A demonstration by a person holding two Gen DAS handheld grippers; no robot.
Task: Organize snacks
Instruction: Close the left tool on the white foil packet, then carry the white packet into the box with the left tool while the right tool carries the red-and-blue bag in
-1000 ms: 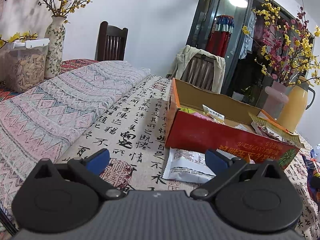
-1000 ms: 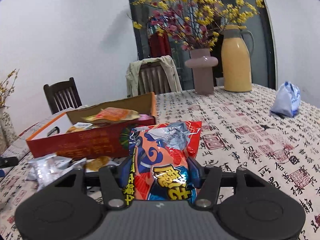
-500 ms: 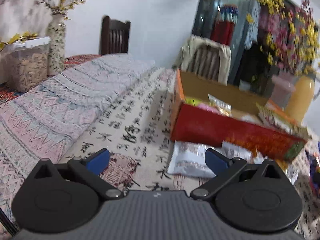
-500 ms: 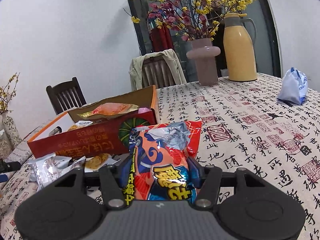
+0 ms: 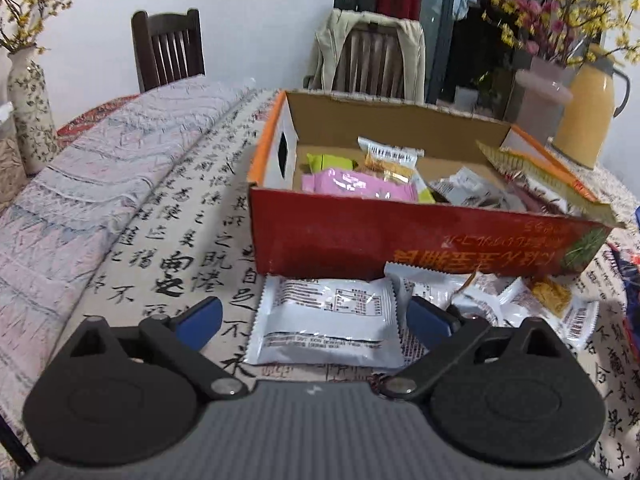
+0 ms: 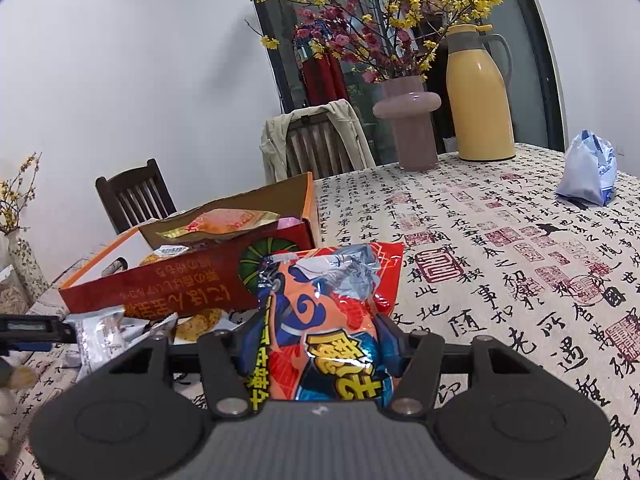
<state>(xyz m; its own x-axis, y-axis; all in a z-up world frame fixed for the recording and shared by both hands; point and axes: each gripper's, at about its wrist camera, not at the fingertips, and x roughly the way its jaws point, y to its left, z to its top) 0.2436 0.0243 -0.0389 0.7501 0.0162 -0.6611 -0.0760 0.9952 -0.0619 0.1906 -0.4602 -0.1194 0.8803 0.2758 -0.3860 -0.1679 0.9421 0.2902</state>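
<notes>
A red cardboard box (image 5: pixel 420 236) with an open top holds several snack packets. It also shows in the right wrist view (image 6: pixel 188 284). My left gripper (image 5: pixel 316 322) is open, its blue fingers on either side of a white snack packet (image 5: pixel 326 320) lying flat in front of the box. More white packets (image 5: pixel 520 304) lie to its right. My right gripper (image 6: pixel 320 340) is shut on an orange and blue snack bag (image 6: pixel 328 320), held above the table just right of the box.
A pink vase (image 6: pixel 410 120) with flowers and a yellow thermos (image 6: pixel 480 96) stand at the table's far side. A blue-white bag (image 6: pixel 588 176) lies at the far right. A patterned vase (image 5: pixel 28 108) stands at the left. Two chairs (image 5: pixel 168 50) stand behind the table.
My left gripper has risen and tilted down toward the white packet and box, so the box's contents show. My right gripper has moved slightly closer to the box, still holding the bag.
</notes>
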